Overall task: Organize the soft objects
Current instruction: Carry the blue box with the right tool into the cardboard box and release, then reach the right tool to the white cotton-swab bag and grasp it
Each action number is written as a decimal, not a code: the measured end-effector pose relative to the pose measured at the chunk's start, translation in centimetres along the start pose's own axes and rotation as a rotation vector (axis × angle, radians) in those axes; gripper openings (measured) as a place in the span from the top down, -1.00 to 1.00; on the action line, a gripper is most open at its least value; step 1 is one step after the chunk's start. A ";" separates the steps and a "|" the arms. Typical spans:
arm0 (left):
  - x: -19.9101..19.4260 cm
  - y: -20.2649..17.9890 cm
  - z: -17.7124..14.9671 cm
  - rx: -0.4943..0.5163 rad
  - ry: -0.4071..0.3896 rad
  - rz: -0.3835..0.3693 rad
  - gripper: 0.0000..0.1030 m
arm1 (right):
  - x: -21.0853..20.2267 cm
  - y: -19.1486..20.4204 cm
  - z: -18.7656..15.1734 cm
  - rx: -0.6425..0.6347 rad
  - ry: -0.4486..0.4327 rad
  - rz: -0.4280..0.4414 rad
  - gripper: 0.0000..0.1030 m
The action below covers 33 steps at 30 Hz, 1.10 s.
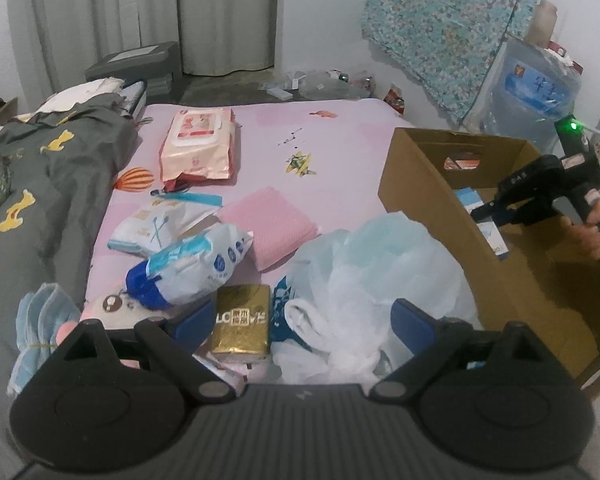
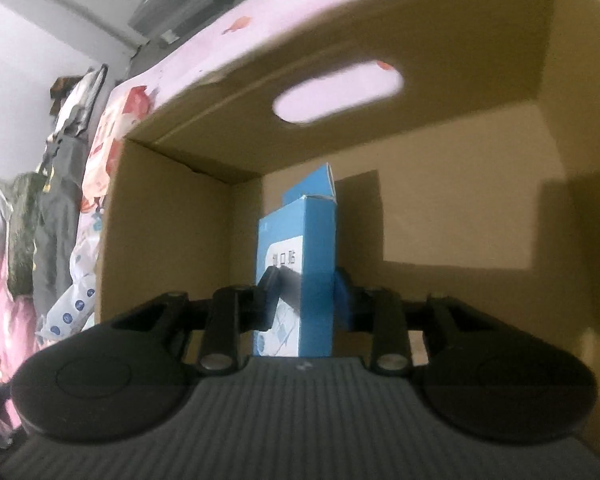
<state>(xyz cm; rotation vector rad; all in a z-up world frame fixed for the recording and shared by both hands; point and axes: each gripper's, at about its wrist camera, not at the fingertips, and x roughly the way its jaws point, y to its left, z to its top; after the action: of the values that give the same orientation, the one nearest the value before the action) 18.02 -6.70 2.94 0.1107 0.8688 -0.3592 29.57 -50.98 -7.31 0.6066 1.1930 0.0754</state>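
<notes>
overhead, grey curtains (image 1: pixel 148 12) were seen beyond the pink bed (image 1: pixel 340 148) strewn with soft packs; the left claw (image 1: pixel 304 316) was spread, the right claw (image 2: pixel 306 292) pinching a blue box (image 2: pixel 300 264) inside the cardboard box (image 1: pixel 420 200).

Ahead of me pale curtains (image 1: pixel 148 12) hang against the far wall, with a grey box (image 1: pixel 134 62) on the floor below them. To my right a floral cloth (image 1: pixel 448 28) hangs beside a big water jug (image 1: pixel 534 92).
</notes>
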 end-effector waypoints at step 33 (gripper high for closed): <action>-1.9 4.7 -3.1 -0.121 -0.031 0.050 -0.85 | 4.2 4.9 0.3 0.006 -0.087 -0.042 0.50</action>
<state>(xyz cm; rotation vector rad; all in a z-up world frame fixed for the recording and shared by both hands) 16.24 -1.07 2.15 0.0148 0.8537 -0.2603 32.65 -45.47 -8.43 0.5848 1.1212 0.0097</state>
